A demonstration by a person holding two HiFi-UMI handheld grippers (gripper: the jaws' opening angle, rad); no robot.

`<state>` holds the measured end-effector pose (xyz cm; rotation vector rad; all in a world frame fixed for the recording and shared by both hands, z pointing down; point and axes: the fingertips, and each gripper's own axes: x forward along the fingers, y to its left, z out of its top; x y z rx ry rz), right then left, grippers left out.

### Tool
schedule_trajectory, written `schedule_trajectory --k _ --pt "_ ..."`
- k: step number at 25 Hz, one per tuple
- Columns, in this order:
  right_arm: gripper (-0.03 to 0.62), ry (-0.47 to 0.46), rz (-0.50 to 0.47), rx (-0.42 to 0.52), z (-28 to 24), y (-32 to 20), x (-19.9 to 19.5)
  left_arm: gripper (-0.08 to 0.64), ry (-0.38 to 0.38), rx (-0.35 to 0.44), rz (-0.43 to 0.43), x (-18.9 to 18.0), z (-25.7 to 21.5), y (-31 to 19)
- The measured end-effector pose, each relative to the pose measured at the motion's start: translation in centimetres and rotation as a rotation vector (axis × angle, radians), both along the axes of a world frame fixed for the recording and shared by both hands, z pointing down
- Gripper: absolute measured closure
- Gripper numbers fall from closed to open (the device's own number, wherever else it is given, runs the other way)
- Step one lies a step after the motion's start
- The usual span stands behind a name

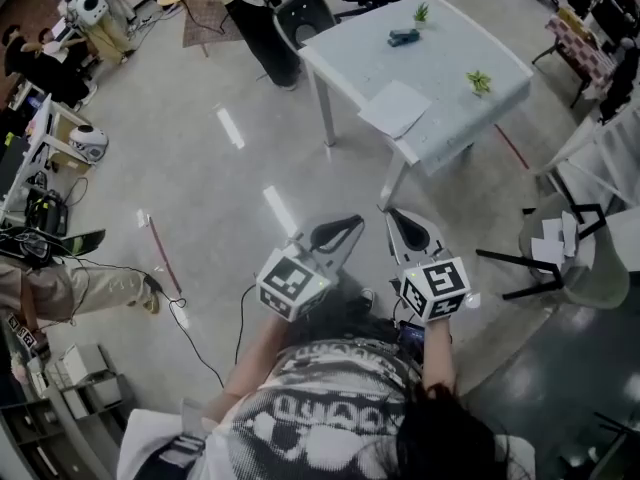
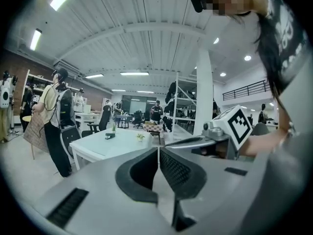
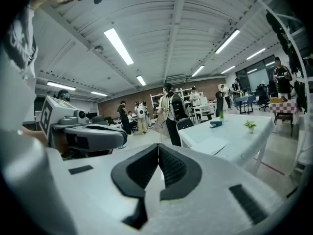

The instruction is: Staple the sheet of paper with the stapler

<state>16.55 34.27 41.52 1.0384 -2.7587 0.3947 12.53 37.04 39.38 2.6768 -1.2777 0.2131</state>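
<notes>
The white sheet of paper (image 1: 395, 108) lies near the front edge of a white table (image 1: 450, 128), also visible as a sheet of paper (image 3: 210, 145) in the right gripper view. A dark stapler (image 1: 404, 37) rests at the table's far side; the stapler (image 2: 110, 135) and stapler (image 3: 215, 124) appear small in both gripper views. Both grippers hang side by side over the floor, well short of the table. The left gripper (image 1: 352, 222) (image 2: 158, 151) has its jaws together with nothing between them. The right gripper (image 1: 393, 213) (image 3: 159, 148) is likewise shut and empty.
Two small potted plants (image 1: 421, 12) (image 1: 479, 81) stand on the table. A person (image 1: 255, 18) and a dark chair (image 1: 300, 13) are at its far left corner. A black-framed chair (image 1: 555, 258) stands to the right; cables (image 1: 190, 338) trail on the floor at the left.
</notes>
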Motion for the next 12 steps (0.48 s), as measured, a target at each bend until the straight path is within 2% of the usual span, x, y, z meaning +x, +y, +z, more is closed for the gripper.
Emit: schedule_trajectory --k 3,12 --pt "0.560 0.007 0.008 -0.024 0.8 -1.4 -0.6 0.548 -0.002 -0.020 0.027 -0.3 0.6 -1.4" --pt "0.558 0.027 0.074 -0.083 1.8 -8.5 -5.2 0.548 -0.017 -0.043 0.084 -5.6 0.8 -8.6"
